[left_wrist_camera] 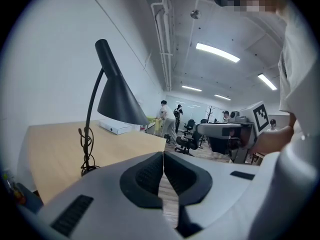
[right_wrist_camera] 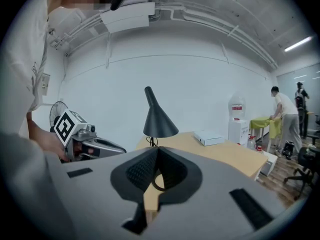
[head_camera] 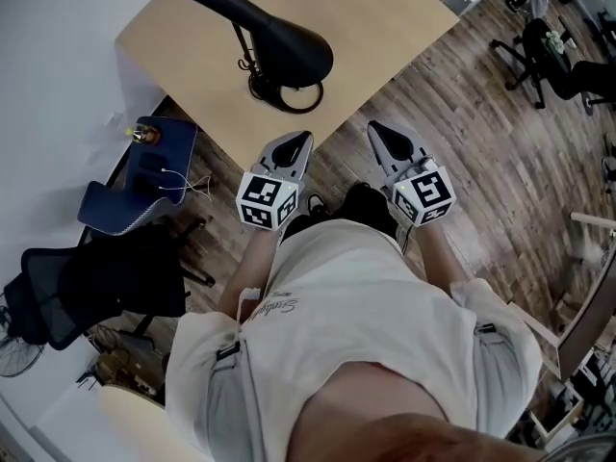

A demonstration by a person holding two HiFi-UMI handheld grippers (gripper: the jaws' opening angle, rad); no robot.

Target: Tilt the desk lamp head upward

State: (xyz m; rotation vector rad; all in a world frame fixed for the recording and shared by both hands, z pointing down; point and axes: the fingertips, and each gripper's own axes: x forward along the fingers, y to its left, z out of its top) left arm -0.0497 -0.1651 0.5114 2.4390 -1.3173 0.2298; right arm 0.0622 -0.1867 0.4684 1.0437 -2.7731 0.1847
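1. Desk lamp (head_camera: 289, 51): matte black cone head, thin stem, ring base, standing on the pale wood desk (head_camera: 385, 27) near its front corner.
2. Left gripper (head_camera: 299, 141): grey shell, ribbed black pads, jaws closed together, empty, at the desk's front corner.
3. Right gripper (head_camera: 378, 129): same build, jaws pressed together, nothing held, just off the desk's edge.

Bright and even all round the lamp (head_camera: 279, 46). Lit from long white ceiling lights (left_wrist_camera: 217, 52), high up and to the right of the lamp in the left gripper view. Soft grey shine on top of the dark lamp shade. Sharp and clear in the head view. Round and bulgy in both gripper views, with black corners and bent lines far out from the lamp. Small and a bit fuzzy far behind the lamp.
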